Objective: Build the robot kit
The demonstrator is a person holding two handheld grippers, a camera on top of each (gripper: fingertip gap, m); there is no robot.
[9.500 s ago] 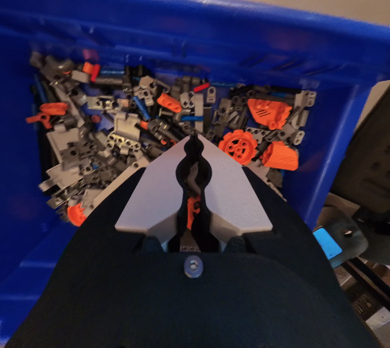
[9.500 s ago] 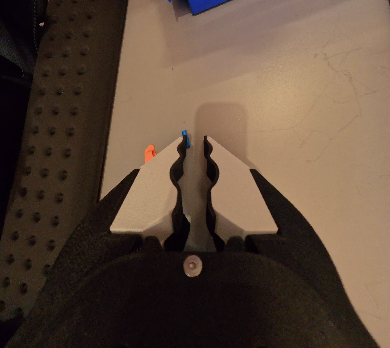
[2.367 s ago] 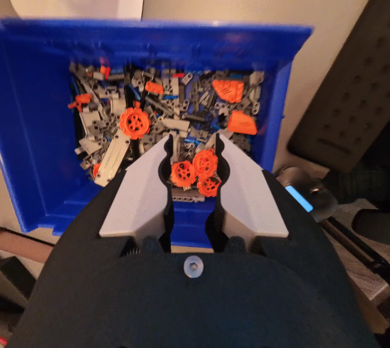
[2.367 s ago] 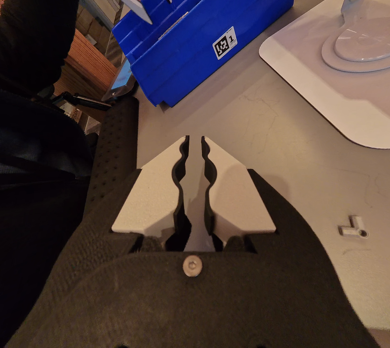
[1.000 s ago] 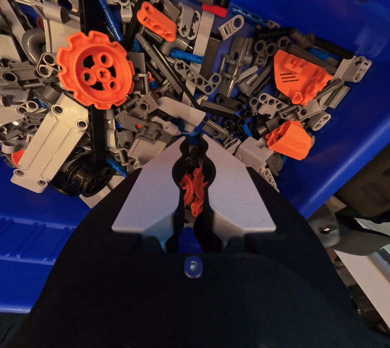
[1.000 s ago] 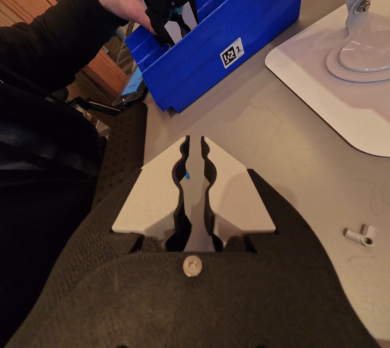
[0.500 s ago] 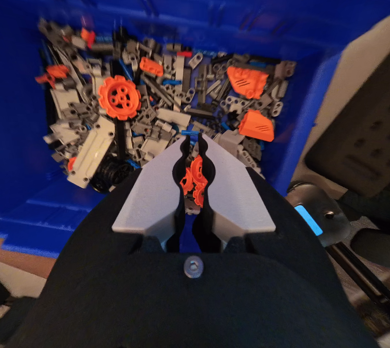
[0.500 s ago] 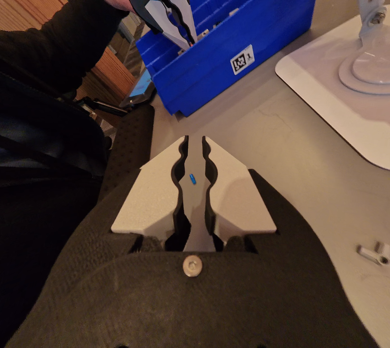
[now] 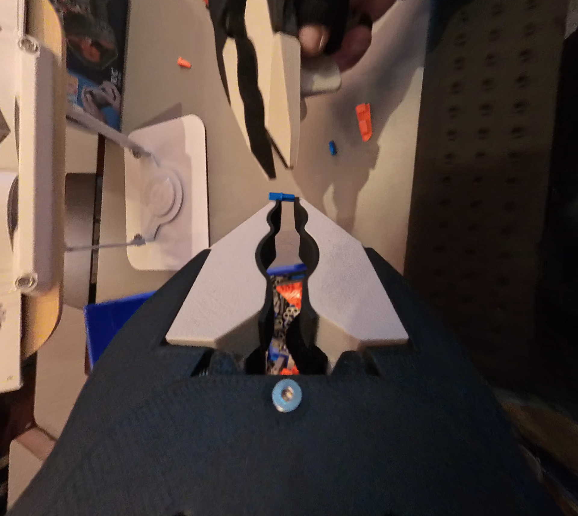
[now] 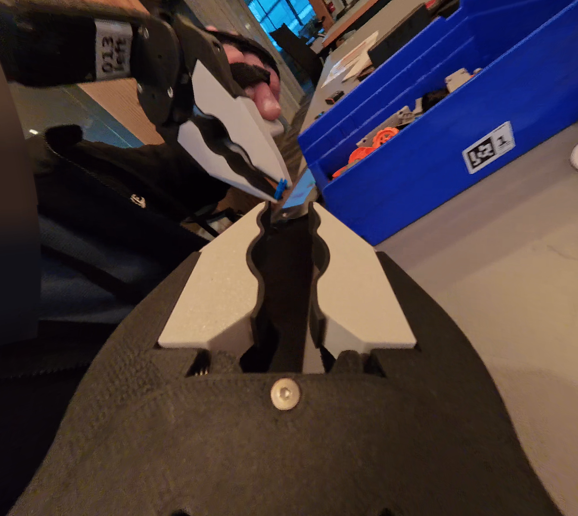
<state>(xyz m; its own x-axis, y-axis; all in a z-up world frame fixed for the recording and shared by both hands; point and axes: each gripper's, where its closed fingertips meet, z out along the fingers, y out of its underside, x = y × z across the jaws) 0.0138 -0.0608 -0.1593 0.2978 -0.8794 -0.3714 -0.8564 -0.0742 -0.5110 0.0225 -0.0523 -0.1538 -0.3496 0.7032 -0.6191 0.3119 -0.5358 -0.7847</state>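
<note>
The left gripper has lifted out of the blue bin, its fingers now pinching a small blue pin at their tips. Just beyond the pin, the right gripper faces it, fingers slightly apart and empty.

Blue bin mostly hidden behind left claw; boxes at top left blurred.

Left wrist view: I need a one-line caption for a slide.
Left gripper pinches a small blue pin at its fingertips, facing the right gripper above the grey table.
</note>
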